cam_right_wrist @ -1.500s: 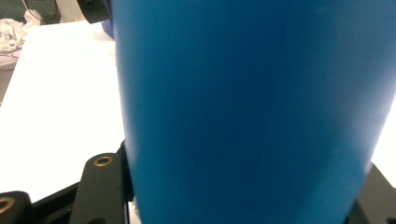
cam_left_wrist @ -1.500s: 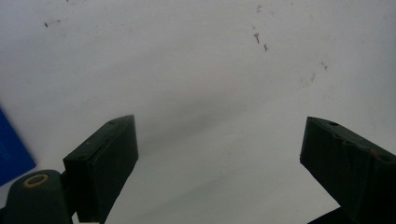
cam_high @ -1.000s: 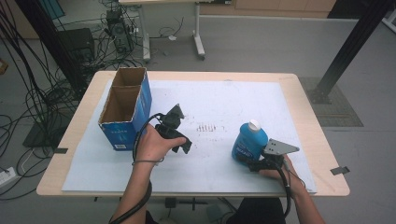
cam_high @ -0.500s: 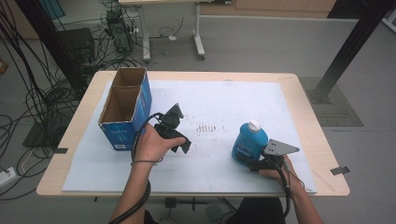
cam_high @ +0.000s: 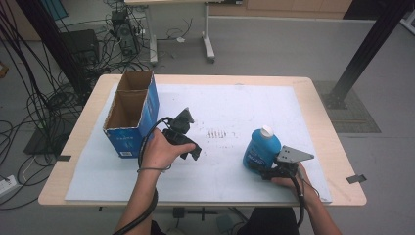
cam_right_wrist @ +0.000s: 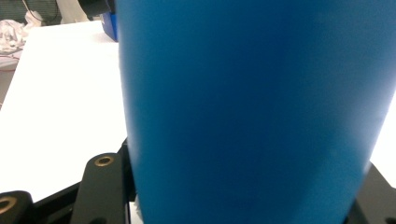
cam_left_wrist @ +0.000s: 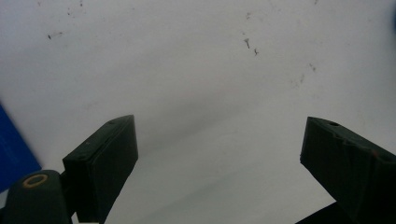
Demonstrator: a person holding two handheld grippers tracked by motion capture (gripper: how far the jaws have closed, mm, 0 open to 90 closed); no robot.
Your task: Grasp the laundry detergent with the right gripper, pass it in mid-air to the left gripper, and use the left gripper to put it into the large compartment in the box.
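Left of the bottle (cam_high: 261, 148), well apart from it, a blue box (cam_high: 131, 113) is standing on the white sheet (cam_high: 235, 107) that is covering the surface (cam_high: 323, 112). Its top is open, and its two compartments are showing bare brown cardboard inside. Between box and bottle, the left hand-held gripper (cam_high: 188, 139) is hovering over the sheet just beside the box, its jaws spread wide with nothing between them; faint dark marks (cam_high: 219, 133) are lying on the sheet between it and the bottle. Nothing is standing between the two.

The bottle is standing upright near the front edge, blue with a white cap and a pale label. The right hand-held gripper (cam_high: 264, 169) is clasping its lower body from the person's side; in the right gripper view the blue wall (cam_right_wrist: 252, 107) is pressing between the jaws.
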